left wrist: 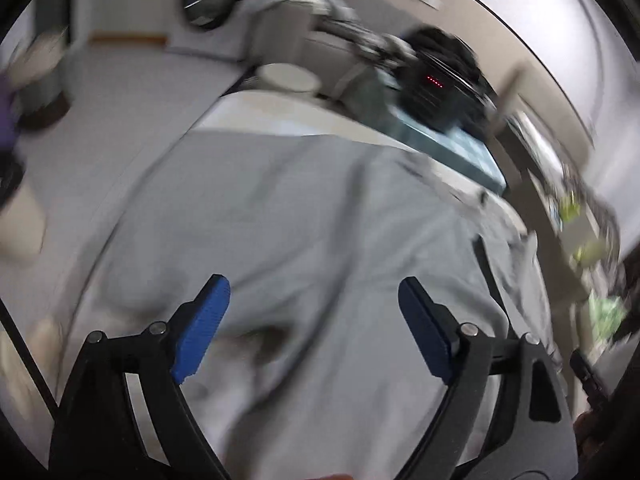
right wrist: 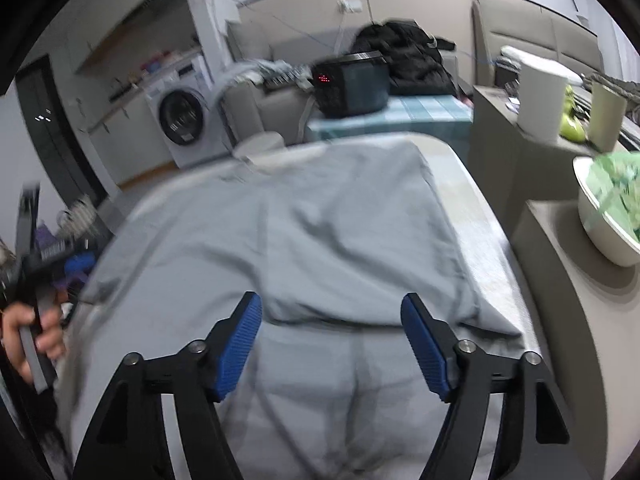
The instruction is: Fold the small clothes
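Left hand being seen at table's left edge, gripping left gripper's handle. Left gripper being held above grey garment, blue pads spread, nothing between. Garment being carried by pale table, folded edge lying across near end. Right gripper being held over that fold, pads released, empty. White bowl being carried by side counter at right.

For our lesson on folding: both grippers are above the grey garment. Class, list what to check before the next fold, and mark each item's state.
1. Left gripper open, nothing between its fingers: ok.
2. Right gripper open, empty: ok.
3. Pale grey cloth garment lying on the table: ok.
4. One fold already laid, its edge crossing the garment: ok.
5. Garment smooth: not ok, creases remain.
6. Left-wrist view sharp: not ok, blurred.
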`<state>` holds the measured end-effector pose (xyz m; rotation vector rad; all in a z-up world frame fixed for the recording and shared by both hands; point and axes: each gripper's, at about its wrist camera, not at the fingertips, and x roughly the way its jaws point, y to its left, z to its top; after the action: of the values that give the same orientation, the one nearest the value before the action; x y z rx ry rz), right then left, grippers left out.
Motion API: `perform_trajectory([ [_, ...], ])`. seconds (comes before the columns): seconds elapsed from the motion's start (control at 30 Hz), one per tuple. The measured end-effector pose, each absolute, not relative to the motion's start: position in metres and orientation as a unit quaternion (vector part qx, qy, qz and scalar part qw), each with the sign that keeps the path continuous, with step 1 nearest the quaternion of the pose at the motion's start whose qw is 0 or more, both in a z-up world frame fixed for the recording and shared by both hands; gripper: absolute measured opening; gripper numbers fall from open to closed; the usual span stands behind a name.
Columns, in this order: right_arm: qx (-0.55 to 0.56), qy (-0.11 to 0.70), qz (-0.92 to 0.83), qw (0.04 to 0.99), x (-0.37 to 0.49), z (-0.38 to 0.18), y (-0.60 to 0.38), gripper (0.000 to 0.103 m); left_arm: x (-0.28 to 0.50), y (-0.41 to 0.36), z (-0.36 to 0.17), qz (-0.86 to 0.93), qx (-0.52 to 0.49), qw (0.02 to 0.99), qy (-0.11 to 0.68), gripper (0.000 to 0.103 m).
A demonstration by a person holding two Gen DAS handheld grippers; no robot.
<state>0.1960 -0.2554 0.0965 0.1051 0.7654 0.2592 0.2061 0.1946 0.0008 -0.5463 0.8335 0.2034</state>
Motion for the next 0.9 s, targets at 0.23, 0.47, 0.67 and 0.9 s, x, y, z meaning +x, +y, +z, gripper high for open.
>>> perform_trajectory([
  [0.23, 0.062, 0.351, 0.150, 0.922, 0.177, 0.118, -0.219, 0.077, 0.120, 0.298, -0.047, 0.117, -0.449, 0.804, 0.373, 0.077],
  [0.47, 0.056, 0.358, 0.155, 0.919, 0.168, 0.116, -0.203, 0.077, 0.132, 0.319, -0.076, 0.108, -0.491, 0.783, 0.367, 0.068],
  [0.67, 0.058, 0.362, 0.146, 0.919, 0.163, 0.112, -0.207, 0.077, 0.175, 0.304, -0.071, 0.175, -0.441, 0.791, 0.385, 0.049],
  [0.9, 0.065, 0.367, 0.137, 0.918, 0.162, 0.107, -0.222, 0.077, 0.197, 0.295, -0.068, 0.229, -0.381, 0.810, 0.383, 0.003],
])
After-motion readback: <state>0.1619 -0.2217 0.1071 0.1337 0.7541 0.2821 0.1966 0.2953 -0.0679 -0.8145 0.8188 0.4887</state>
